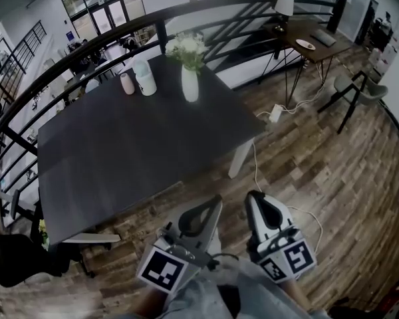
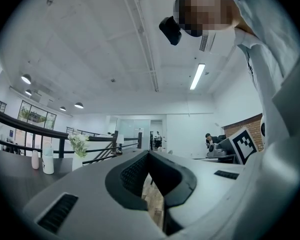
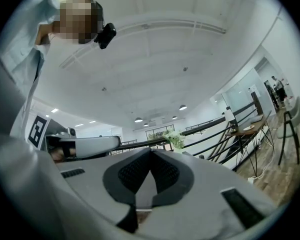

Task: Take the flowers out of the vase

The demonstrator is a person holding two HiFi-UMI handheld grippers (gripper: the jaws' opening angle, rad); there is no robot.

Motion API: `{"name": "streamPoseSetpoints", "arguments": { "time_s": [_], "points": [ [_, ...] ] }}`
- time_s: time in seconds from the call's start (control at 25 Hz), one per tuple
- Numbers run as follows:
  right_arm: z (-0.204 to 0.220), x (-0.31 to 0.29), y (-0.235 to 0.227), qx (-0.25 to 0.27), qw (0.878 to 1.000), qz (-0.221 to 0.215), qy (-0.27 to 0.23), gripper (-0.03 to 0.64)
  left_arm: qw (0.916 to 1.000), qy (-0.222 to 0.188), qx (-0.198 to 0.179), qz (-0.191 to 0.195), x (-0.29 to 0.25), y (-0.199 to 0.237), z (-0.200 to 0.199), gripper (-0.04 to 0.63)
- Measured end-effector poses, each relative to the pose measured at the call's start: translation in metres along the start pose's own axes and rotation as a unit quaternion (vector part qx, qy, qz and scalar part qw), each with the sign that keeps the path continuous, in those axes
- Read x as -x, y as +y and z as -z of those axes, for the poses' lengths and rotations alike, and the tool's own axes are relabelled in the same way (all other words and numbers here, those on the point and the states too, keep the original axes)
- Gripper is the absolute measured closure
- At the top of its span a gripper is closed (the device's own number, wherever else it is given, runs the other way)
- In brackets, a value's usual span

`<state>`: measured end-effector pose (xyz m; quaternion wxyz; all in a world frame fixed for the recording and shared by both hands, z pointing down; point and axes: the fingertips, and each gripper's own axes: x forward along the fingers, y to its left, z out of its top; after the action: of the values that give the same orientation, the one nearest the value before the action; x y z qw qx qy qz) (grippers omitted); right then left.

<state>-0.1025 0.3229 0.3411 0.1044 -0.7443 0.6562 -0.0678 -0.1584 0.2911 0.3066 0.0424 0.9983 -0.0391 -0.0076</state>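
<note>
**Fig. Approach, before any hold.** Left tongs (image 2: 150,153) and right tongs (image 3: 150,150) are both closed tip to tip with nothing between the jaws. They are held level and side by side over the wooden floor (image 1: 332,171), short of the near edge of the dark desk (image 1: 120,158). Towards the desk's far edge stands a white vase (image 1: 190,84) holding a small bunch of white flowers (image 1: 186,47) with green leaves, well apart from both tongs. A pink bottle (image 1: 127,84) and a pale cup (image 1: 145,78) stand near it, to its left in the head view.

The flowers are judged light, soft and easily crushed, so the blooms should not be pinched. The likeliest hold is on the gathered stems just above the vase mouth, with a straight upward lift. The narrow vase looks easy to tip and possibly fragile; the other tongs may need to steady its body.
</note>
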Motion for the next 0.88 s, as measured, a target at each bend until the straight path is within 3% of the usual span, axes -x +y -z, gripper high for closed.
{"name": "streamPoseSetpoints", "arguments": {
  "time_s": [0.88],
  "points": [
    [-0.024,-0.145,-0.085,0.011,1.000,-0.015,0.021,0.615,0.9999,0.006,0.004,-0.008,-0.122,0.126,-0.015,0.595]
  ]
}}
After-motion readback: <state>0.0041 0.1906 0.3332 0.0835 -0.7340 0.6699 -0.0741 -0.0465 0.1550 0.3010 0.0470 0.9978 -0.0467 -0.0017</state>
